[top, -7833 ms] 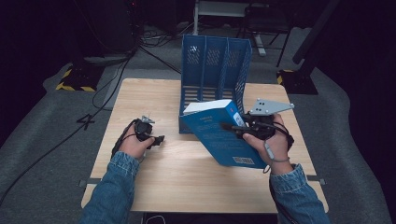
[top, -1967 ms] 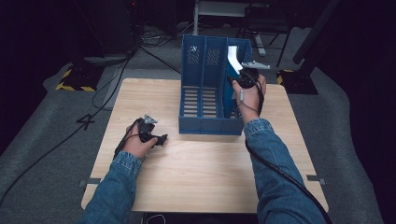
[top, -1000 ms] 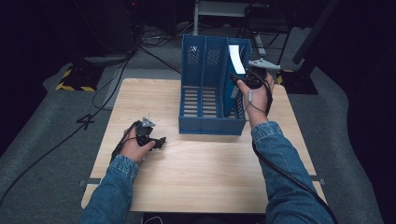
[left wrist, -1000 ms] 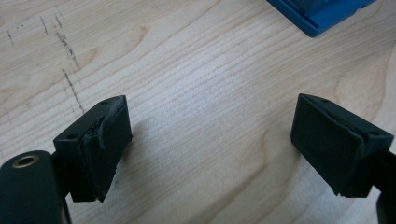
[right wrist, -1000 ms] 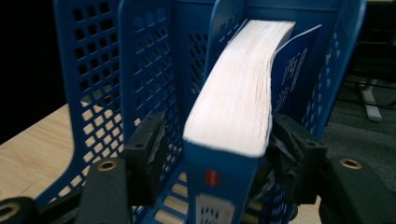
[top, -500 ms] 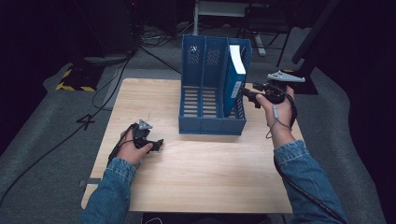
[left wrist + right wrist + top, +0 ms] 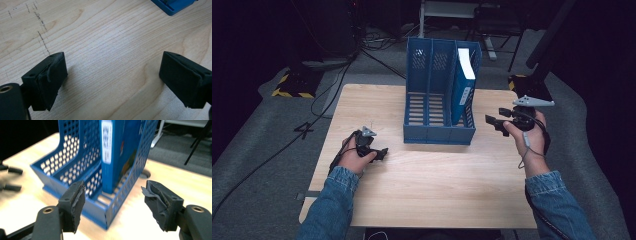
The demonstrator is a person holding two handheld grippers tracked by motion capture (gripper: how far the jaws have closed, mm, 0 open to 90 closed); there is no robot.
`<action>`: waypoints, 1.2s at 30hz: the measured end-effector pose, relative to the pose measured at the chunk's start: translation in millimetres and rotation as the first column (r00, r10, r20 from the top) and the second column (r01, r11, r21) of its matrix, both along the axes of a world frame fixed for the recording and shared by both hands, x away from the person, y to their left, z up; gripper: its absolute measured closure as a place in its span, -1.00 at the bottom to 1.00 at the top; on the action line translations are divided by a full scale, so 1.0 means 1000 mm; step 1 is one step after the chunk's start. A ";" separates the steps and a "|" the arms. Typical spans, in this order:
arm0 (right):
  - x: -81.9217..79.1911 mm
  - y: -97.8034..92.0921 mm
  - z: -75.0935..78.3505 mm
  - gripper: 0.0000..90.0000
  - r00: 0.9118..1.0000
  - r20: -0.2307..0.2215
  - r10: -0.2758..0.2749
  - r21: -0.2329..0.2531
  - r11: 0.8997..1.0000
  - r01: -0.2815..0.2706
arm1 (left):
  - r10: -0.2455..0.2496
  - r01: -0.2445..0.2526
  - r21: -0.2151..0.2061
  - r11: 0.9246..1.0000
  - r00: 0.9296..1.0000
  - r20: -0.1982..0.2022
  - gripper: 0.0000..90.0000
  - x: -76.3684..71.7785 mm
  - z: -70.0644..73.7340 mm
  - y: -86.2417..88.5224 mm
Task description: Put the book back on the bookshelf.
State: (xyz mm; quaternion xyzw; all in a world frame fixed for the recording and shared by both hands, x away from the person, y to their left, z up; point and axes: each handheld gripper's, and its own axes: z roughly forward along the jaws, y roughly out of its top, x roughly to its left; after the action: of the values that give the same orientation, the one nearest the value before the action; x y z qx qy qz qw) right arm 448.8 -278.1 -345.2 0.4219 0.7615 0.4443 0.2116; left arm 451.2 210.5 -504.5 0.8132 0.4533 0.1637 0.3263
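My left gripper (image 7: 379,153) rests low on the table (image 7: 437,195) near my side, its jaws spread wide over bare wood with nothing between them. My right gripper (image 7: 493,121) hangs off to the right of the file rack (image 7: 432,130), jaws wide apart and empty, pointed at the rack's near right corner. Farther back, the blue book (image 7: 462,87) stands upright in the rack's right-hand slot, spine label toward me, leaning lightly against the rack's outer wall. The other two slots sit beside it.
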 end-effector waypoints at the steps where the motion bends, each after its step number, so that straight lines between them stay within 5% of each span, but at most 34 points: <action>1: -0.002 -0.002 -0.003 -0.25 1.000 -0.014 0.009 -0.006 1.000 -0.009 | 0.000 0.000 0.000 1.000 1.000 0.000 -0.81 0.000 0.000 0.000; 8: -0.007 -0.012 -0.030 -0.27 0.996 -0.093 0.009 -0.043 0.999 -0.013 | 0.001 -0.001 0.001 1.000 1.000 0.004 -0.81 0.000 0.000 0.000; 21: -0.014 -0.024 -0.097 -0.28 0.971 -0.241 -0.008 -0.108 0.994 -0.019 | 0.001 -0.001 0.002 1.000 1.000 0.005 -0.81 0.000 0.000 0.000; 26: -0.020 -0.024 -0.117 -0.29 0.972 -0.235 -0.020 -0.126 0.992 -0.010 | 0.000 0.000 0.005 1.000 1.000 0.004 -0.81 0.000 0.000 0.000; 29: -0.024 -0.024 -0.127 -0.29 0.974 -0.224 -0.023 -0.095 0.995 0.002 | 0.000 0.000 0.004 1.000 1.000 0.006 -0.81 0.000 0.000 0.000; 36: -0.027 -0.020 -0.139 -0.29 0.973 -0.229 -0.026 -0.148 0.989 -0.008 | -0.001 0.001 0.003 1.000 1.000 0.003 -0.81 0.000 0.000 0.000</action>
State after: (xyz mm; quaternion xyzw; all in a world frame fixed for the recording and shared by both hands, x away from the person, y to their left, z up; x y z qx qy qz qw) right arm 421.7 -298.2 -483.8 0.4573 0.8098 0.3337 0.1543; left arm 450.9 210.3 -504.6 0.8136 0.4522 0.1657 0.3257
